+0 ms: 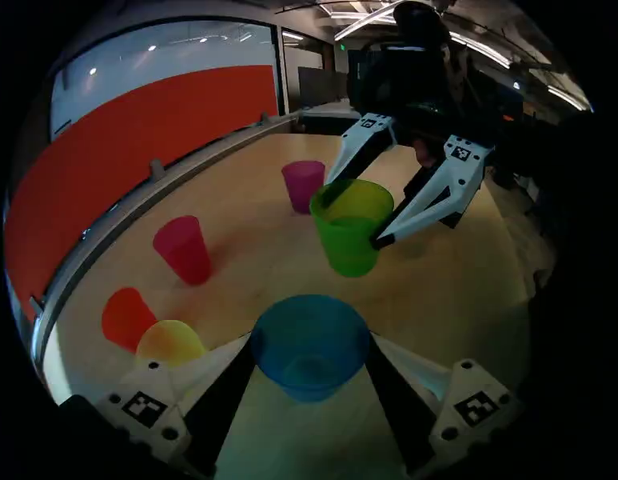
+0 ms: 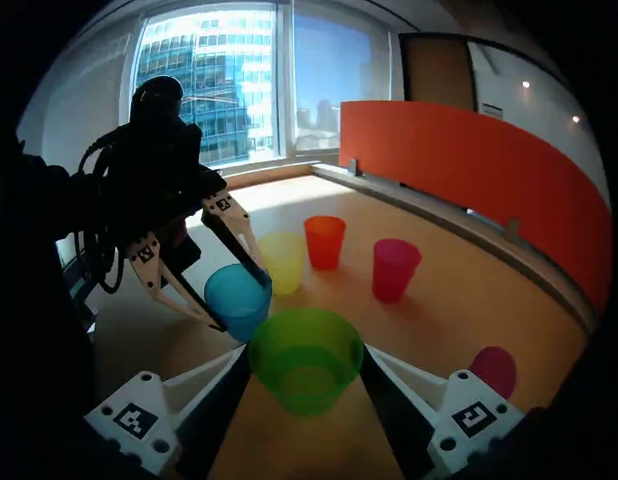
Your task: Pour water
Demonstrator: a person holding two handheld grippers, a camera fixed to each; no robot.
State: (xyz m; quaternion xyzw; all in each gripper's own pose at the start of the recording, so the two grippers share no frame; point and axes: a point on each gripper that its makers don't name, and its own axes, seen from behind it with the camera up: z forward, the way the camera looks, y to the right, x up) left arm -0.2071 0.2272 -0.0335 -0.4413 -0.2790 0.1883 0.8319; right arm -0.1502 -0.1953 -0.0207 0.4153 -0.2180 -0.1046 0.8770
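Cups on the wooden table [image 1: 452,296], listed left to right as the left gripper view shows them.

1. Orange cup [image 1: 126,318]: by the table's left edge, near end, just beside item 2.
2. Yellow cup [image 1: 169,342]: same edge, closer to the camera.
3. Pink cup [image 1: 183,250]: a little in from the left edge, standing alone.
4. Blue cup [image 1: 310,346]: at the near end, clamped between both fingers of the left gripper [image 1: 310,352], whose jaws are spread to the cup's width. Contents cannot be told.
5. Purple cup [image 1: 303,186]: toward the far edge, standing free.
6. Green cup [image 1: 351,232]: held over the middle of the table, pinched on both sides by the right gripper [image 1: 354,210], jaws parted to cup width. It sits beyond the blue cup, apart from it.
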